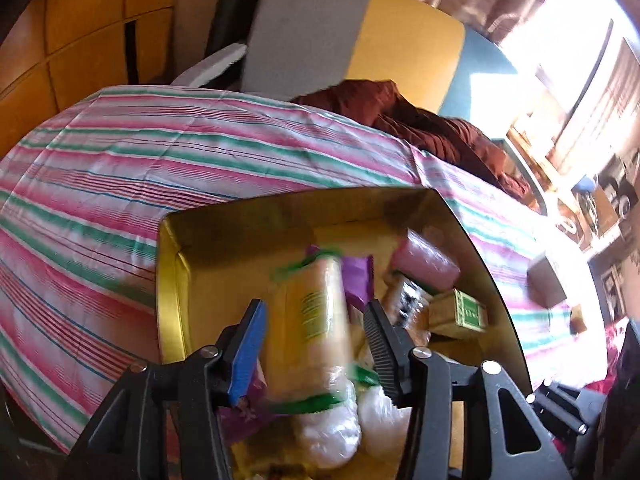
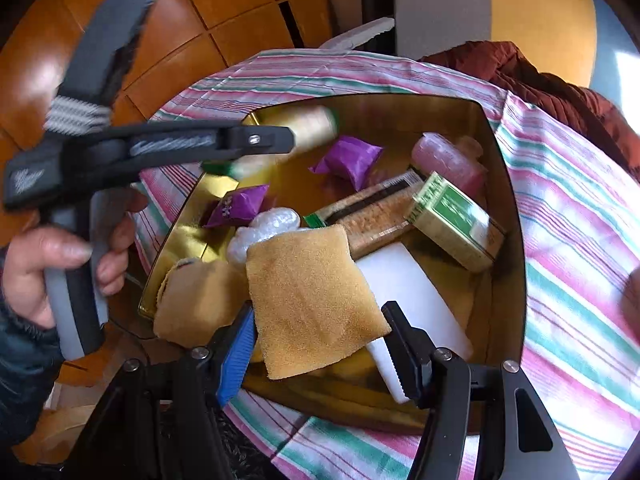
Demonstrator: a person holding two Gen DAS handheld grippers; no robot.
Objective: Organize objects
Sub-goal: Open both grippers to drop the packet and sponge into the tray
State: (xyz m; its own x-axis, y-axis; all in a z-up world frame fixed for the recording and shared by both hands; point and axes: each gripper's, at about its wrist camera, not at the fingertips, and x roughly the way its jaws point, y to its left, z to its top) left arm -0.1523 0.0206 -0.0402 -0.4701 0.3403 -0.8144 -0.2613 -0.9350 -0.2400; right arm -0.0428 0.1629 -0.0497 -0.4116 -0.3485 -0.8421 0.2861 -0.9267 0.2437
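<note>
left tool (image 1: 316, 344): spread round packet (image 1: 310, 316) (blurred) | right tool (image 2: 320, 348): pinching sponge (image 2: 316, 300)

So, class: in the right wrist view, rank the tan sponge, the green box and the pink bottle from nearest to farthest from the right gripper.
1. Tan sponge: between the right gripper fingers, tray front.
2. Green box: right of middle.
3. Pink bottle: far right corner.

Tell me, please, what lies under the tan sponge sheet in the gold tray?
The sponge sheet overlaps a white block and a second tan sponge in the tray. Anything else beneath it is covered.
</note>
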